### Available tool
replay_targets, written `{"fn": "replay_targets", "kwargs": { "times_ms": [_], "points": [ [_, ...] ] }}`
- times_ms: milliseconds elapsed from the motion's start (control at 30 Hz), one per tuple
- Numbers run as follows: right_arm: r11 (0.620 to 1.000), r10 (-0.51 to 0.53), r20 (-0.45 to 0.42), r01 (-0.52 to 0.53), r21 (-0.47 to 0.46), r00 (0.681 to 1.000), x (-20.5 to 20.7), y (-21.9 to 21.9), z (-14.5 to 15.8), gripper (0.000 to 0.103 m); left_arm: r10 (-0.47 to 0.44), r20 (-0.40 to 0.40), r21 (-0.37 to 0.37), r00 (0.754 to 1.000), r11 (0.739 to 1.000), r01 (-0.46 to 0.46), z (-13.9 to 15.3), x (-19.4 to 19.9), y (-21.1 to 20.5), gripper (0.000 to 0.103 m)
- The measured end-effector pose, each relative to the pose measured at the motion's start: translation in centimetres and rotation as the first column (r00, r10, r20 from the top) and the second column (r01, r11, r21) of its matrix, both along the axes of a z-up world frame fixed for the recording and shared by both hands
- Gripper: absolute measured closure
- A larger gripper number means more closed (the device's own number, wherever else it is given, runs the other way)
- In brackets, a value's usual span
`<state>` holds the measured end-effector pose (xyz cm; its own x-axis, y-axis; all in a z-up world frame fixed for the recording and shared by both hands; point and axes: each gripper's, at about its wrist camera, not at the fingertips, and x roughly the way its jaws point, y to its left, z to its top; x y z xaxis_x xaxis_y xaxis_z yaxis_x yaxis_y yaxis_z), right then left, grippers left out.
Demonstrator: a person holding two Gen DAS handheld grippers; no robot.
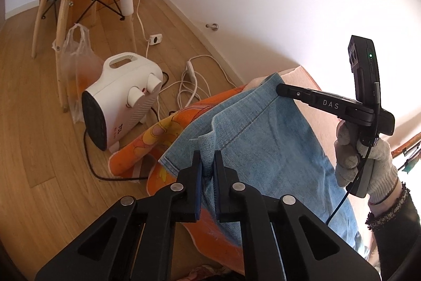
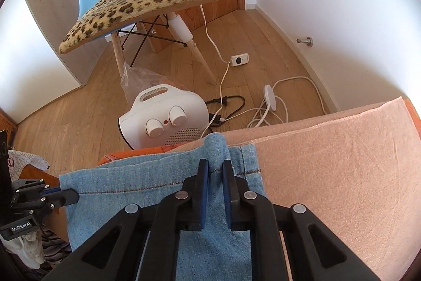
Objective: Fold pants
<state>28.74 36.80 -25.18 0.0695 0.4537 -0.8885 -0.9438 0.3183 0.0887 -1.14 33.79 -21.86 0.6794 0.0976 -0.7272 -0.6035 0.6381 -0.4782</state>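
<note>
Light blue denim pants (image 1: 263, 138) lie on a pink-covered surface (image 2: 329, 175) with their hem at its far edge. My left gripper (image 1: 207, 159) is shut on the hem's left corner, a fold of denim pinched between its fingers. My right gripper (image 2: 216, 167) is shut on the hem near its right corner, denim (image 2: 147, 175) bunched between the fingers. In the left wrist view the right gripper (image 1: 281, 89) reaches in from the right, held by a gloved hand. In the right wrist view the left gripper (image 2: 75, 195) grips the hem at the left.
An orange patterned cloth (image 1: 147, 144) hangs off the surface's edge. On the wooden floor beyond stand a white fan heater (image 1: 123, 99), white cables and a power strip (image 2: 271, 96), a plastic bag (image 1: 76, 70) and a chair with a leopard cushion (image 2: 142, 4).
</note>
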Motion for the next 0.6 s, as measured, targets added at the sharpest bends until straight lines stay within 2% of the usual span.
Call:
{"fn": "replay_targets", "kwargs": {
  "times_ms": [67, 100, 200, 233, 300, 367, 400, 467, 533, 600],
  "points": [
    [1.000, -0.008, 0.023, 0.007, 0.017, 1.000, 0.1, -0.2, 1.0, 0.098, -0.013, 0.008, 0.036, 1.000, 0.999, 0.012, 0.5, 0.4, -0.1, 0.097],
    [1.000, -0.018, 0.037, 0.017, 0.021, 0.999, 0.3, -0.2, 1.4, 0.098, -0.015, 0.007, 0.030, 1.000, 0.999, 0.014, 0.5, 0.6, 0.0, 0.097],
    [0.999, -0.052, 0.065, 0.052, 0.003, 0.997, 1.1, 0.3, 1.2, 0.098, -0.031, -0.025, -0.028, 0.999, 0.999, 0.030, -1.1, 1.2, 0.7, 0.097],
    [0.998, -0.064, 0.093, 0.065, -0.013, 0.994, 1.3, 0.7, 0.9, 0.102, -0.020, -0.038, -0.051, 0.999, 0.999, 0.018, -1.7, 1.0, 1.0, 0.096],
    [0.995, -0.077, 0.122, 0.084, -0.047, 0.990, 1.7, 1.1, 0.0, 0.102, 0.010, -0.052, -0.084, 0.999, 0.996, -0.014, -2.2, 0.2, 1.4, 0.082],
    [0.995, -0.088, 0.097, 0.092, -0.033, 0.991, 2.0, 0.9, 0.0, 0.101, 0.027, -0.039, -0.101, 0.999, 0.994, -0.031, -2.2, -0.7, 1.8, 0.071],
    [0.995, -0.095, 0.097, 0.098, -0.022, 0.991, 2.0, 0.5, 0.3, 0.099, 0.036, -0.029, -0.113, 0.999, 0.993, -0.039, -2.2, -1.0, 1.9, 0.063],
    [0.996, -0.093, 0.093, 0.094, -0.007, 0.991, 1.7, -0.3, 0.9, 0.084, 0.044, 0.010, -0.174, 0.999, 0.984, -0.041, -2.6, -1.4, 2.3, 0.058],
    [0.995, -0.098, 0.086, 0.098, 0.004, 0.992, 1.3, -1.3, 1.6, 0.075, 0.029, 0.020, -0.233, 0.999, 0.972, -0.023, -3.3, -1.1, 2.4, 0.055],
    [0.994, -0.108, 0.009, 0.107, 0.037, 0.994, 1.0, -2.9, 2.4, 0.071, 0.022, 0.022, -0.257, 1.000, 0.966, -0.015, -3.8, -0.7, 2.3, 0.052]
  ]
}}
